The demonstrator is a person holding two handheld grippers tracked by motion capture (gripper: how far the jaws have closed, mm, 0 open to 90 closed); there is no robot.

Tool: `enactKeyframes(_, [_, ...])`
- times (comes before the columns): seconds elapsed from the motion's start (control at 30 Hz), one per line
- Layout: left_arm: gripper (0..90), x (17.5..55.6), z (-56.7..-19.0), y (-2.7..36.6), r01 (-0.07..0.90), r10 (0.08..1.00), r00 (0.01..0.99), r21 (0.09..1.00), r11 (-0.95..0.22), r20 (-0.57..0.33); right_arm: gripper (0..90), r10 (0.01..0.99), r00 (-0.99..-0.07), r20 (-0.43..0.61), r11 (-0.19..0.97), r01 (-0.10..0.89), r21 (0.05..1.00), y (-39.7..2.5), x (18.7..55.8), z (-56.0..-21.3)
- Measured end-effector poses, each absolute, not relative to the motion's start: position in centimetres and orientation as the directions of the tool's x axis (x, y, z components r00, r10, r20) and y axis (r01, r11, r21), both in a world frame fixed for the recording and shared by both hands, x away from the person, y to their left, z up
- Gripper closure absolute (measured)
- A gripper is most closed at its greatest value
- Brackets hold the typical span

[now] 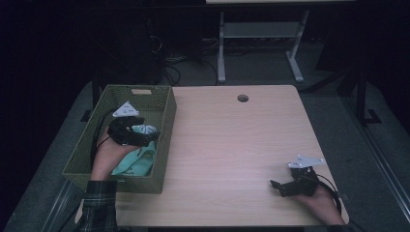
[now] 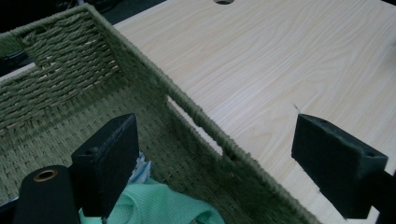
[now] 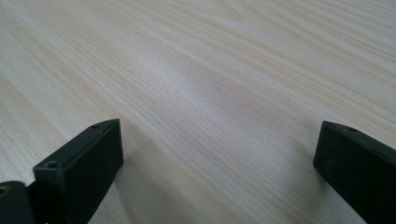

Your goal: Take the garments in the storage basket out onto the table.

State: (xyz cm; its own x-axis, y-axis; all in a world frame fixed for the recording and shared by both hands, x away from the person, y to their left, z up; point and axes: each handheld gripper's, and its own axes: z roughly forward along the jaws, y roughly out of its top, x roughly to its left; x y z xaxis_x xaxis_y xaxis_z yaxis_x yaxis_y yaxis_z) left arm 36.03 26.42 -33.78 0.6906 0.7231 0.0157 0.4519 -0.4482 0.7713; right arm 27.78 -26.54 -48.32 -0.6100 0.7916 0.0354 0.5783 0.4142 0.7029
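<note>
Dim and shadowy, the room falls away into darkness behind a pale wood-grain desk (image 1: 232,145), where the white legs of another piece of furniture (image 1: 221,53) and a tangle of dark cables on the floor (image 1: 169,63) can just be made out. Near the far edge of the desk is a small round cable hole (image 1: 242,98).

On the left side of the desk sits a rectangular olive-green woven basket (image 1: 164,125), its long wall running along the bare wood. Inside it lies a crumpled mint-green cloth (image 1: 138,162) with a bit of white and blue patterned fabric (image 1: 145,129) beside it, near the person's end of the basket.

The left tool (image 1: 150,137) hangs over the basket's interior, held by a hand coming out of a dark plaid sleeve (image 1: 99,205). In the left gripper view its jaws stand wide apart with nothing between them: one pad is over the basket floor just above the mint-green cloth (image 2: 159,203), the other is out past the basket wall (image 2: 196,116), over the desk.

The right tool (image 1: 276,186) rests low near the front right corner of the desk, well apart from the basket. In the right gripper view its jaws are spread wide too, gripping nothing, with bare wood grain (image 3: 210,102) between them.
</note>
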Motion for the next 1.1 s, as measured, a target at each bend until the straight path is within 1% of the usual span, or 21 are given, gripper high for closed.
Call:
enactKeyframes(0.73, [14.3, 37.4, -37.1, 28.8, 0.489, 0.754, 0.656, 0.767, -0.416, -0.01, 1.0, 0.79, -0.612, 0.034, 0.416, 0.576, 0.704, -26.5, 27.8, -48.3])
enactKeyframes(1.1, [14.3, 38.1, -39.3, 28.9, 0.56, 0.779, 0.626, 0.722, -0.405, -0.049, 1.0, 0.79, -0.612, 0.033, 0.416, 0.576, 0.704, -26.5, 27.8, -48.3])
